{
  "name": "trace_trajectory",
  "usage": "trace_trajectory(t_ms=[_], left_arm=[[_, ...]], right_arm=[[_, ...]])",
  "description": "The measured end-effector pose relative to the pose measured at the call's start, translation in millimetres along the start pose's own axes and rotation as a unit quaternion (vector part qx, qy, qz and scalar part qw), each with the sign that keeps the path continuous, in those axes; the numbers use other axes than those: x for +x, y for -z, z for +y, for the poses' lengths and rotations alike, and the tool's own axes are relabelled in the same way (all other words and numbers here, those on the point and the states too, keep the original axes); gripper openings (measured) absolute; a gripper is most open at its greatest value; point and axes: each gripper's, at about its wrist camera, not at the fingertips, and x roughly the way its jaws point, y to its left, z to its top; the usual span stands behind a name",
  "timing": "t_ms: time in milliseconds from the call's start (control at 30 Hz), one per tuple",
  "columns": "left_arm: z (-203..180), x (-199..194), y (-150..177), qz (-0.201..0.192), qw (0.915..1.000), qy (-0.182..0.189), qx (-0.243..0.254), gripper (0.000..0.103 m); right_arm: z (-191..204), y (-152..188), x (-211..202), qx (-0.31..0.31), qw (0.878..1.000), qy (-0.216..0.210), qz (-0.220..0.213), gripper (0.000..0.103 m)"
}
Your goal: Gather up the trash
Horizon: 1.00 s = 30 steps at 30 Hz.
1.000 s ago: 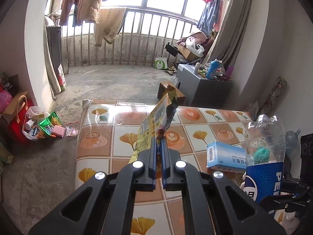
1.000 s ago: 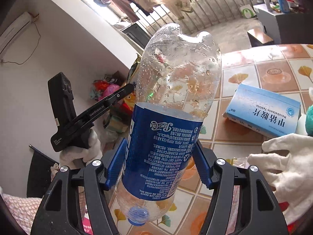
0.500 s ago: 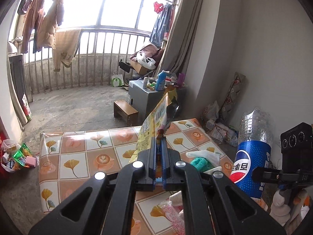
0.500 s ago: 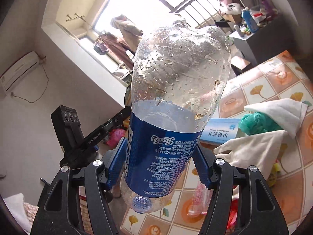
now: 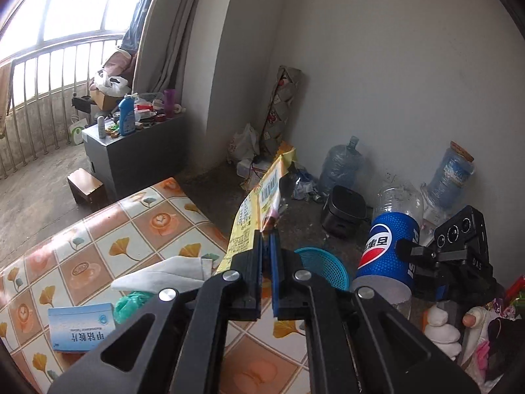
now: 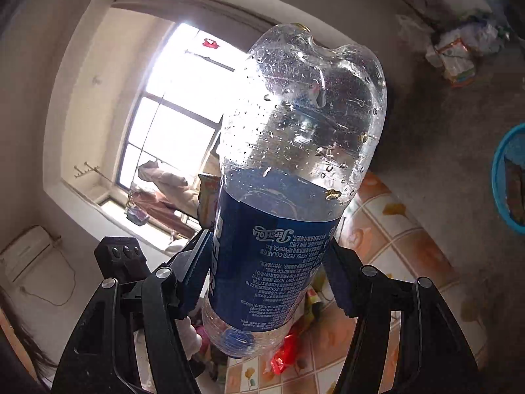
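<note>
1. The left hand-held gripper (image 5: 267, 246) is squeezing a yellow crinkly snack wrapper (image 5: 259, 203) between its two fingers, which are almost closed.
2. The wrapper is sticking up and forward from the fingertips, above the far edge of the surface with the orange and white tile-pattern cloth (image 5: 131, 229).
3. The right hand-held gripper (image 6: 267, 272) is gripping a big clear plastic bottle with a blue label (image 6: 288, 180) around its label.
4. The bottle is pointing cap down toward the camera, and water drops are sitting inside it.
5. In the left view the same bottle (image 5: 388, 239) is showing at the right, near a round blue plastic basket (image 5: 323, 267) on the grey floor.
6. A light blue cardboard box (image 5: 82, 326) is lying flat on the surface.
7. A white cloth (image 5: 164, 272) and a green crumpled bag (image 5: 129, 303) are lying just beside the box.
8. A black square pot (image 5: 344, 210) is sitting on the floor near the wall.
</note>
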Motion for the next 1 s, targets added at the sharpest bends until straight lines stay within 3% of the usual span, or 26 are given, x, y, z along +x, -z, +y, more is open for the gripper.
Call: trace_trajectory(t_ms=[200, 500, 567, 633, 700, 767, 800, 1000], left_arm=[[-73.2, 124.2, -2.8, 0.097, 0.9923, 0.063, 0.045, 0.004], [-135.8, 308.6, 8.6, 0.232, 0.9640, 0.106, 0.075, 0.007], [-150.6, 346.7, 11.0, 0.259, 0.9542, 0.127, 0.081, 0.016], [-155.4, 379.9, 12.3, 0.282, 0.9493, 0.125, 0.061, 0.043], [-156.8, 399.4, 13.6, 0.291, 0.9482, 0.122, 0.036, 0.044], [-156.2, 406.9, 13.5, 0.291, 0.9484, 0.125, 0.013, 0.044], [-150.9, 404.8, 13.4, 0.290, 0.9478, 0.132, 0.005, 0.044], [-139.9, 378.8, 4.3, 0.264, 0.9541, 0.142, 0.006, 0.046]], right_arm=[[-110.5, -12.9, -45.9, 0.153, 0.986, 0.028, -0.054, 0.060], [-272.2, -16.6, -41.9, 0.350, 0.933, 0.029, -0.082, 0.062], [-311.7, -31.1, -32.7, 0.376, 0.922, 0.046, -0.078, 0.065], [-350.6, -36.5, -23.7, 0.397, 0.911, 0.080, -0.074, 0.075], [-389.2, -31.2, -21.9, 0.433, 0.890, 0.129, -0.070, 0.078], [-411.9, -17.1, -27.0, 0.460, 0.873, 0.142, -0.077, 0.078], [-416.2, -12.1, -29.5, 0.463, 0.871, 0.141, -0.082, 0.078], [-410.6, -0.8, -50.8, 0.427, 0.885, 0.157, -0.098, 0.078]])
